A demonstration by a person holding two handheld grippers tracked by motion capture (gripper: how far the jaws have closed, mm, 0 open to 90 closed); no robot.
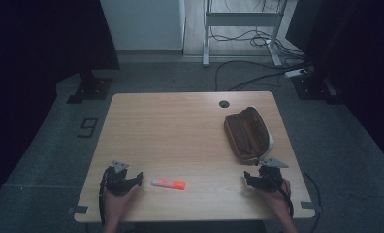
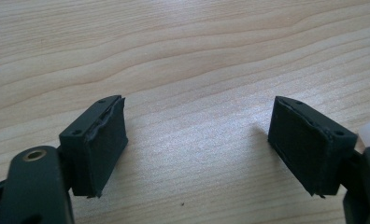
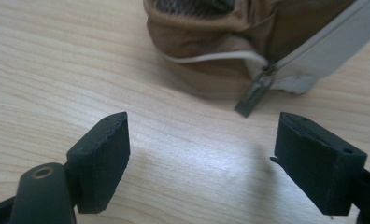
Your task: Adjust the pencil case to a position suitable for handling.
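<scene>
Since the marker [image 1: 168, 183] lay lengthwise just right of the left gripper [image 1: 137, 178], its empty jaws stood spread toward it.

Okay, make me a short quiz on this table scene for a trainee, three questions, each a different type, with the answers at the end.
1. True or false: the left gripper holds the orange and white marker.
2. Which is nearest the right gripper? A) the marker B) the zipper pull of the brown pouch C) the round hole in the table
3. Fill in: the pouch's zipper is ____, so its inside shows.

Key
1. False; its jaws stand apart over bare wood, the marker beside them.
2. B
3. open
</scene>
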